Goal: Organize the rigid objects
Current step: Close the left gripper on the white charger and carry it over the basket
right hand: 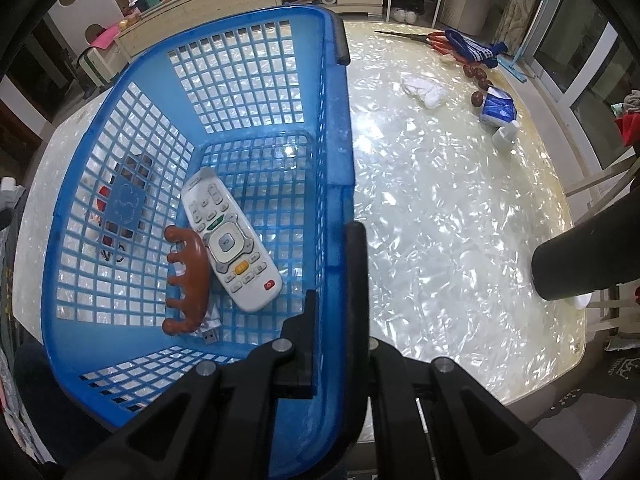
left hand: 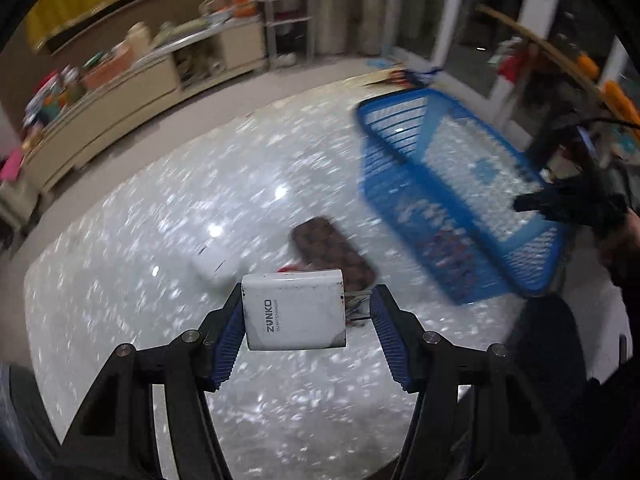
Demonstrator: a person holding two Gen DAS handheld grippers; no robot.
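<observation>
In the left wrist view my left gripper (left hand: 306, 312) carries a white ZUNKO charger (left hand: 294, 312) above the pearly table; the charger rests against the left pad, and a gap shows by the right pad. A brown patterned case (left hand: 334, 250) and a white block (left hand: 214, 266) lie on the table beyond. The blue basket (left hand: 460, 208) is to the right. In the right wrist view my right gripper (right hand: 334, 280) is shut on the blue basket's rim (right hand: 338, 184). Inside lie a white remote (right hand: 230, 240), a brown massager (right hand: 188, 280) and a small USB stick (right hand: 208, 336).
On the table (right hand: 460, 220) far right lie scissors (right hand: 420, 38), a blue cloth (right hand: 472, 50), brown dates (right hand: 478, 76), a white wad (right hand: 426, 90), a blue-white packet (right hand: 498, 108) and a white cap (right hand: 506, 134). A dark cylinder (right hand: 580, 260) juts in at right. Cabinets stand behind.
</observation>
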